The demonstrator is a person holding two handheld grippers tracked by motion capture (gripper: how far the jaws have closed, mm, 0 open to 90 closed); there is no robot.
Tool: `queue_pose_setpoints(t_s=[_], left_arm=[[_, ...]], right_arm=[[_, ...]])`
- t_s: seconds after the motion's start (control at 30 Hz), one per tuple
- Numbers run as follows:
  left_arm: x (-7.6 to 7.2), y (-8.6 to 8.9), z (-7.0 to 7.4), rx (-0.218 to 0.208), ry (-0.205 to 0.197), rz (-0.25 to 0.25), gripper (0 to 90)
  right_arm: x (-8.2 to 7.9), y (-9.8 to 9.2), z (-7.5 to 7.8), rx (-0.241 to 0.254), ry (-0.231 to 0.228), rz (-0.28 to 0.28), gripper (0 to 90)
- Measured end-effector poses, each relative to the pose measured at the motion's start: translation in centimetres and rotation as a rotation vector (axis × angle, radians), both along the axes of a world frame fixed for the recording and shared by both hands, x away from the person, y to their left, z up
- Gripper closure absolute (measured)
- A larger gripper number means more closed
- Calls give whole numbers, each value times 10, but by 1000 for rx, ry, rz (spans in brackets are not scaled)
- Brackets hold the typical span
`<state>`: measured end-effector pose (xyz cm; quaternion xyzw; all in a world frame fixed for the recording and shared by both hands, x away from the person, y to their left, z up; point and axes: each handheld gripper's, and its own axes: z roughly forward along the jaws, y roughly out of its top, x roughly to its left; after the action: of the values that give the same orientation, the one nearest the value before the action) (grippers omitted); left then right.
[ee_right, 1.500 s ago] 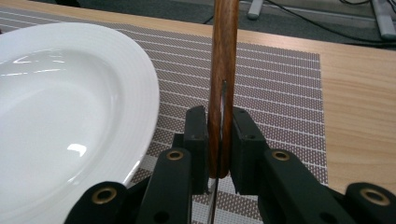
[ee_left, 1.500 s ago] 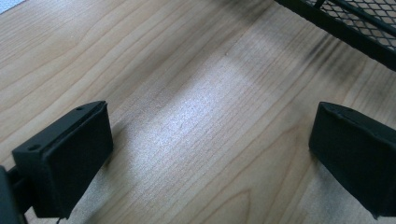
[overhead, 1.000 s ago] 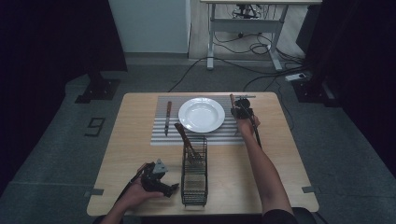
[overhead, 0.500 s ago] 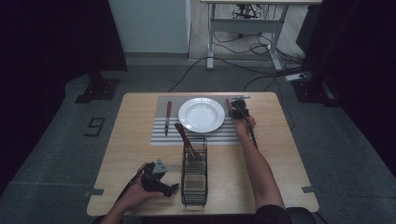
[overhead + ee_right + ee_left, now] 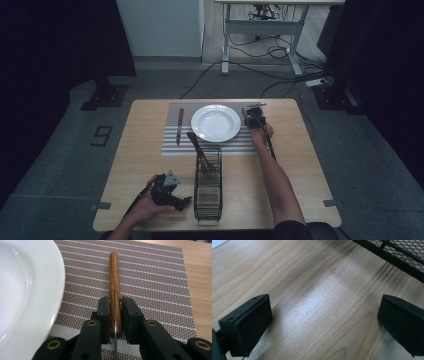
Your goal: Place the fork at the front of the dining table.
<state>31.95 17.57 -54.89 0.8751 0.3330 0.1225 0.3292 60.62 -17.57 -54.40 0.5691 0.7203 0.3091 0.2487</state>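
Your right gripper (image 5: 115, 307) is clamped on a wooden handle (image 5: 114, 280), the jaws pressing both its sides. The handle lies along the striped mat (image 5: 155, 282), just right of the white plate (image 5: 22, 290), and a thin metal edge runs down its middle toward the camera in the right gripper view; what kind of utensil it is, you cannot tell from there. The high view shows the wider layout: the right gripper (image 5: 254, 116) sits at the plate's (image 5: 216, 122) right edge, near the mat's far right corner, your forearm stretched straight out across the table (image 5: 300, 165). A knife (image 5: 179, 125) lies left of the plate. Your left gripper (image 5: 167, 192) rests near the front edge beside the wire basket (image 5: 207, 190), jaws wide apart over bare wood, as the left gripper view shows.
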Motion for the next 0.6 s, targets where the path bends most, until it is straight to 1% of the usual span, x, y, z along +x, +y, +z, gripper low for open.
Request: queue_pose_setpoints(t_s=[0.07,0.2,0.3,0.5,0.6], left_arm=[[0,0,0,0,0,0,0],[0,0,0,1,0,0,0],[0,0,0,0,0,1,0],[0,0,0,1,-1,2,0],[0,0,0,0,0,2,0]], right_arm=[[0,-1,1,3,4,3,772],[-1,-3,5,13,-3,3,773],[-1,-5,7,0,-5,5,773],[-1,-11,7,8,11,1,762],[-1,-14,6,2,16,-6,765]])
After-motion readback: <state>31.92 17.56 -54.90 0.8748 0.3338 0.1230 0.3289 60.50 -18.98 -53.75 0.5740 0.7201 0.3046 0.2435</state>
